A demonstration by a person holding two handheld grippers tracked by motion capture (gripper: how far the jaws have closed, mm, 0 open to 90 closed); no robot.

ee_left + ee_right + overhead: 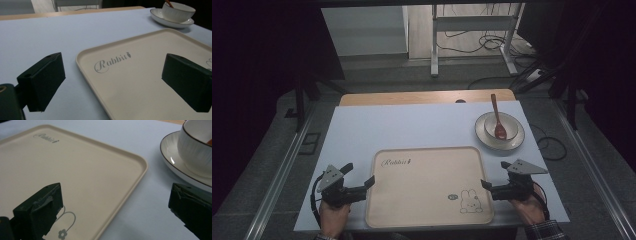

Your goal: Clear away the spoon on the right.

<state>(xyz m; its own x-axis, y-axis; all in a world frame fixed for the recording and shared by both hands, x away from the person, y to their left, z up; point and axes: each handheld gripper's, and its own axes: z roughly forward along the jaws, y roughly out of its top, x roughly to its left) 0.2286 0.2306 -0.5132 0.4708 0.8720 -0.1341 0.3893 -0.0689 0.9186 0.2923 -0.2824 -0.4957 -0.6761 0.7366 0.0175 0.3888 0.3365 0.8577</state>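
A cream tray [427,185] with a rabbit drawing and the word "Rabbit" lies at the front middle of the white tabletop [412,127]. At the back right a white bowl [500,127] stands on a white saucer [514,142], with a red-brown spoon [496,115] resting in it. My left gripper [358,175] is open beside the tray's left edge, and its view looks across the tray [150,75] to the bowl [178,12]. My right gripper [495,174] is open by the tray's right edge, and in its view the tray's corner [75,165] and the saucer [172,157] lie ahead.
A wooden strip [427,97] borders the table's far edge. Beyond it are a metal stand [434,45] and loose cables [492,42] on the floor. Dark curtains close off both sides. The white surface between tray and bowl is bare.
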